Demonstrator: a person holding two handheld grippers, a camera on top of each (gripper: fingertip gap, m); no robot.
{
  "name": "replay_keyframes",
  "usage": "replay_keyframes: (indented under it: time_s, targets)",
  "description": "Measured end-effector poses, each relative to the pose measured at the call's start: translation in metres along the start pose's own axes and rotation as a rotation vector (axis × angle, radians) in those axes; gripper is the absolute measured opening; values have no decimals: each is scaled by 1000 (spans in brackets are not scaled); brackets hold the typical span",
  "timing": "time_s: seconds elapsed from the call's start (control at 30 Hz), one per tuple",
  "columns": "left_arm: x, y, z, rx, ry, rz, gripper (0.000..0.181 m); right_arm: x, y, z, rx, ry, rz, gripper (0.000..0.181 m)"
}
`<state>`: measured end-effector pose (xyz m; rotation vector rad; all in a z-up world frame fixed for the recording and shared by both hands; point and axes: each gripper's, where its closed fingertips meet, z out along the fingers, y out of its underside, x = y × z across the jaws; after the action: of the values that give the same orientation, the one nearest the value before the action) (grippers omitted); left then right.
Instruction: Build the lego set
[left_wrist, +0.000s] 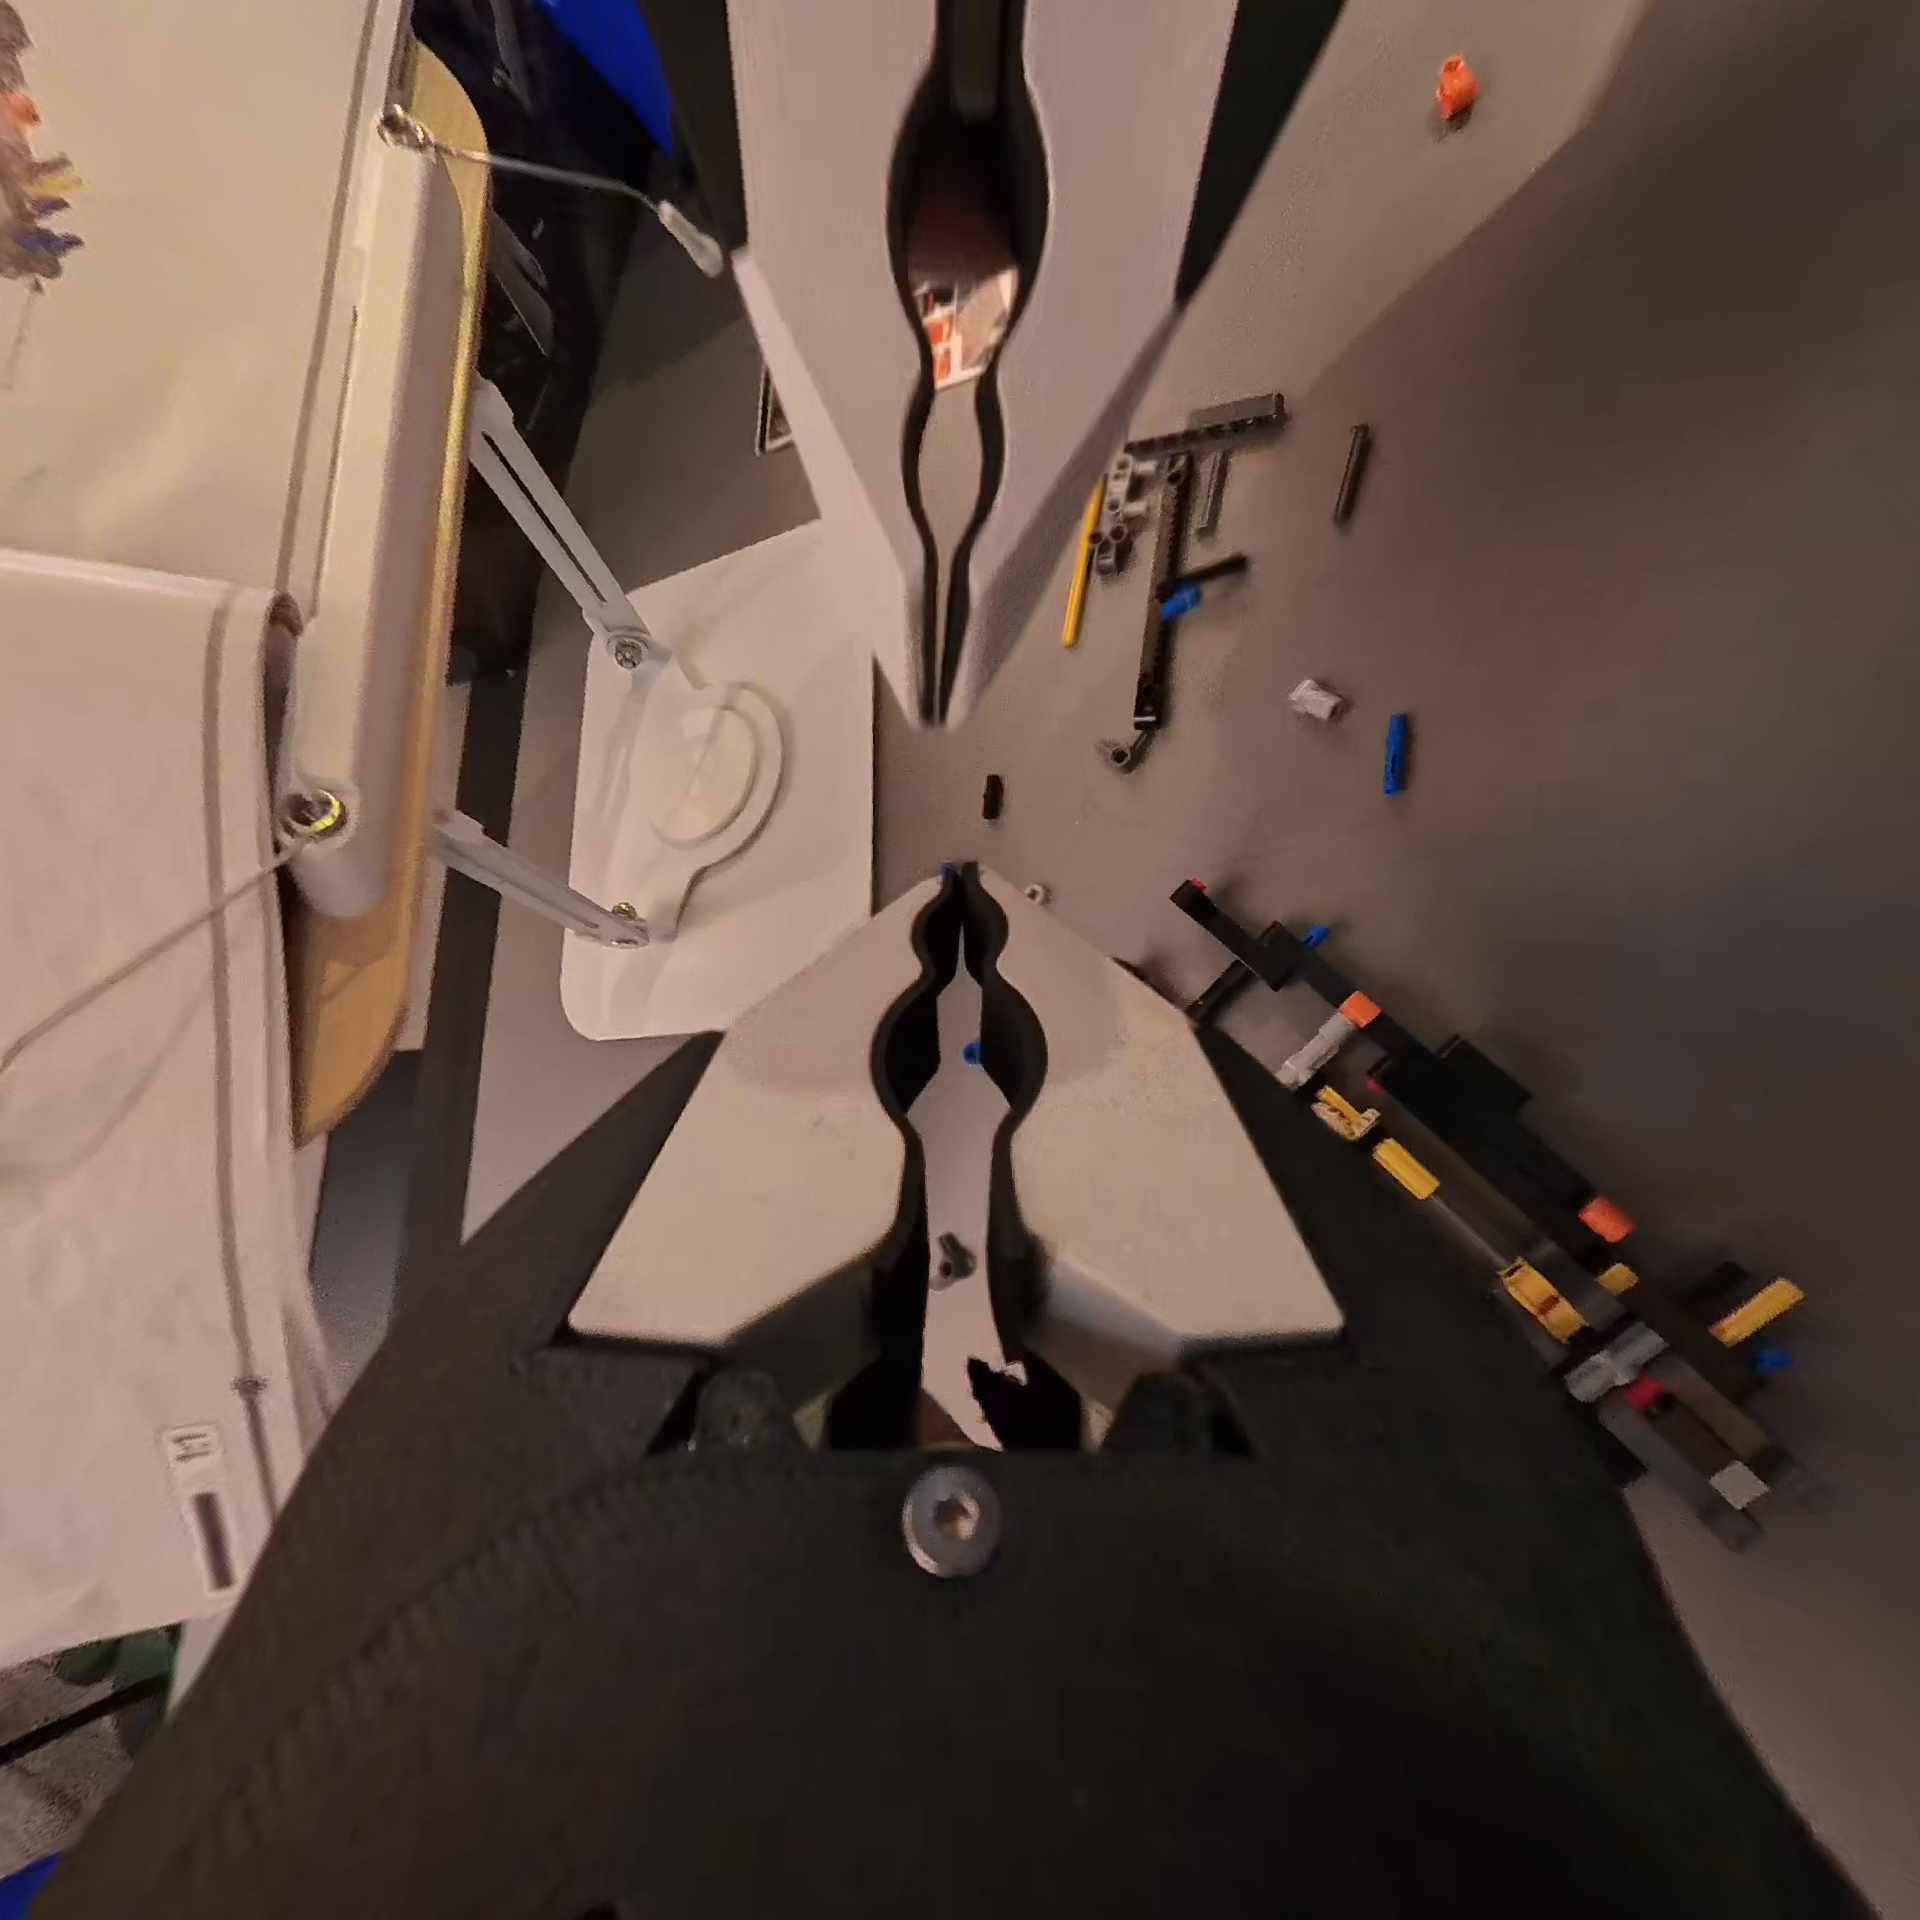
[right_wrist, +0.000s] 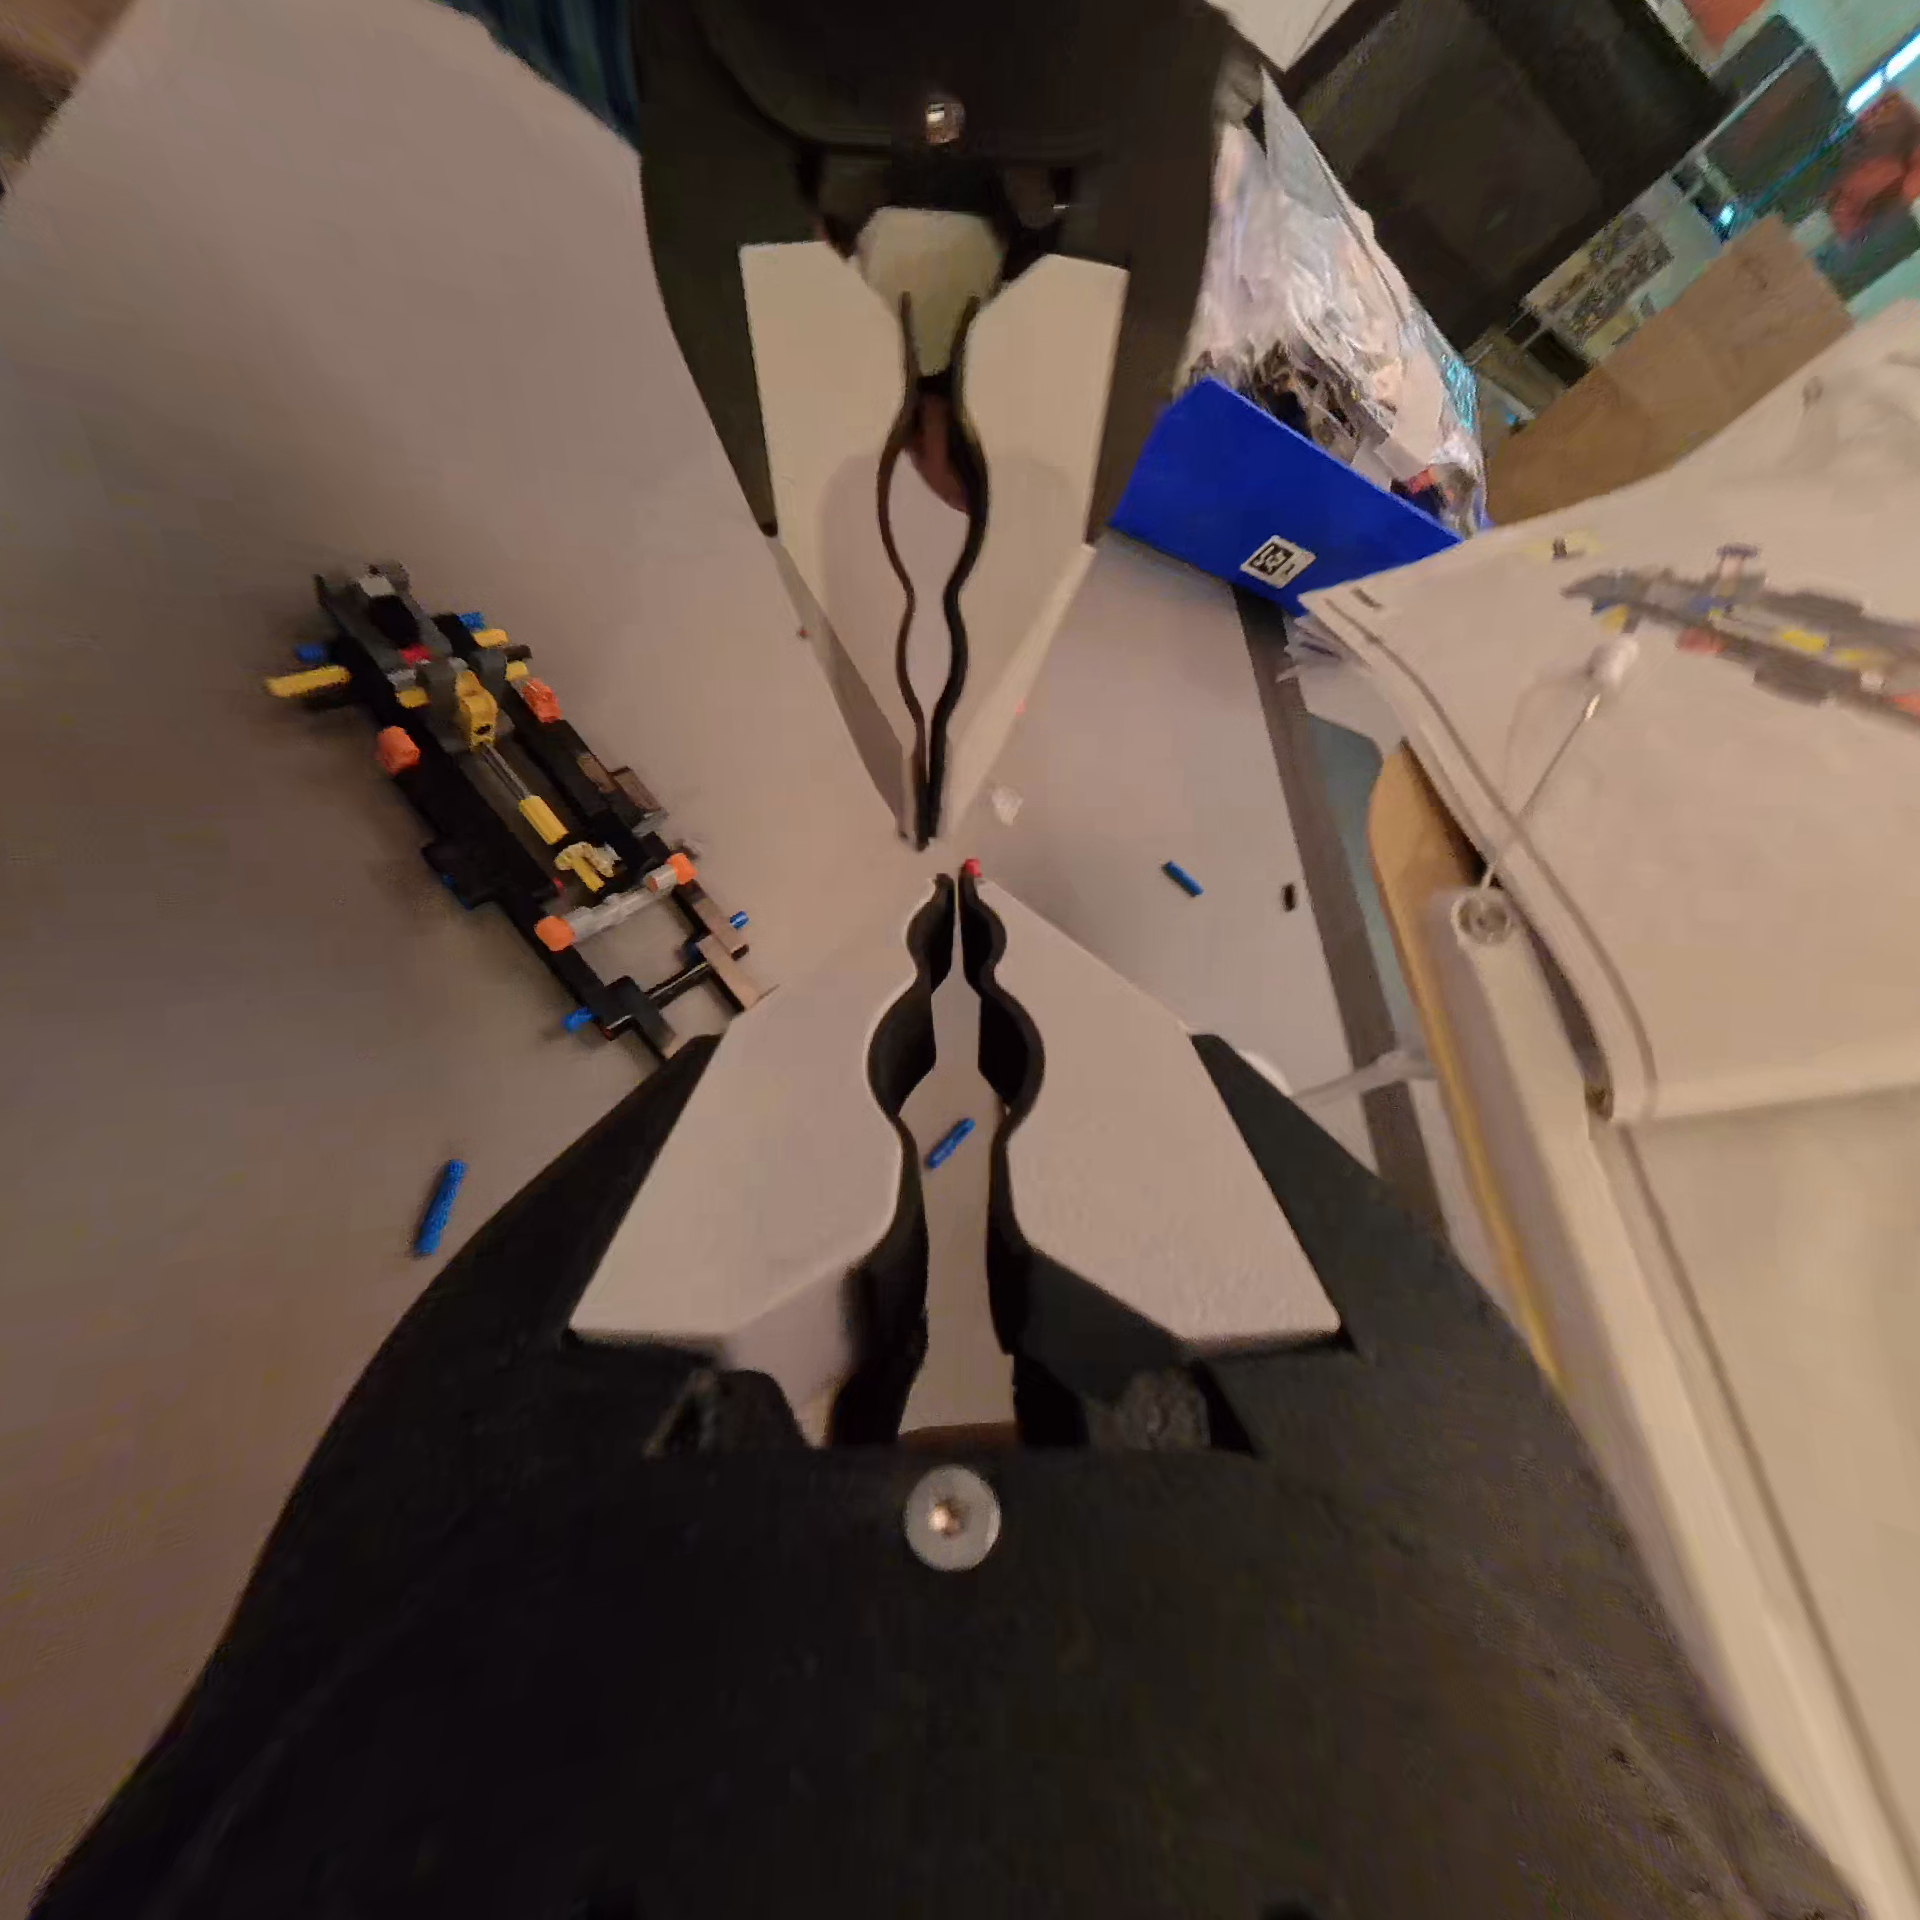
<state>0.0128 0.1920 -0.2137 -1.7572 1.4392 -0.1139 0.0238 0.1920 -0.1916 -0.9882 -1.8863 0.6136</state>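
Instruction booklet (left_wrist: 156, 935): in the left wrist view it fills the 9 o'clock side, held open on a stand with wooden backing and white metal arms; in the right wrist view (right_wrist: 1714, 748) it sits at 3 o'clock
Left gripper (left_wrist: 954, 875): rises from 6 o'clock in its own view, its white fingers pressed together at the tips, with a speck of blue at the very tip; too small to tell whether a piece is pinched there
Right gripper (right_wrist: 961, 878): rises from 6 o'clock in its own view, tips nearly touching and nipping a tiny red piece (right_wrist: 972, 865)
Meeting point: the two tongs face each other tip to tip, close but apart, at the centre of both views
Loose parts cluster (left_wrist: 1164, 540): at 1 o'clock in the left wrist view, black and grey beams, a yellow axle and a blue pin lying on the grey table (left_wrist: 1662, 623)
Orange piece (left_wrist: 1457, 88): alone at 1 o'clock, well apart from the rest
Lego chassis (left_wrist: 1507, 1195): long black assembly with yellow, orange and grey parts, flat on the table at 4 o'clock in the left wrist view; at 9 o'clock in the right wrist view (right_wrist: 499, 790)
Blue pins (right_wrist: 441, 1205): scattered on the table near the right gripper
Blue box (right_wrist: 1268, 509): at 1 o'clock in the right wrist view, clear bags of parts behind it
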Motion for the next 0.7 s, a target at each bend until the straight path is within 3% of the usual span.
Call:
replay_keyframes:
  time_s: [0.03,0.17,0.37,0.7]
  targets:
    - [1,4,1,-2,2,-18,0,0,2,-6,8,-7,41,0]
    - [3,17,4,-19,3,-66,0,6,21,-36,11,5,197,2]
    - [12,20,9,-22,6,-118,0,-5,64,-73,-103,50,354,6]
    - [64,-4,31,12,90,-237,8,-96,115,-82,-301,-31,462,15]
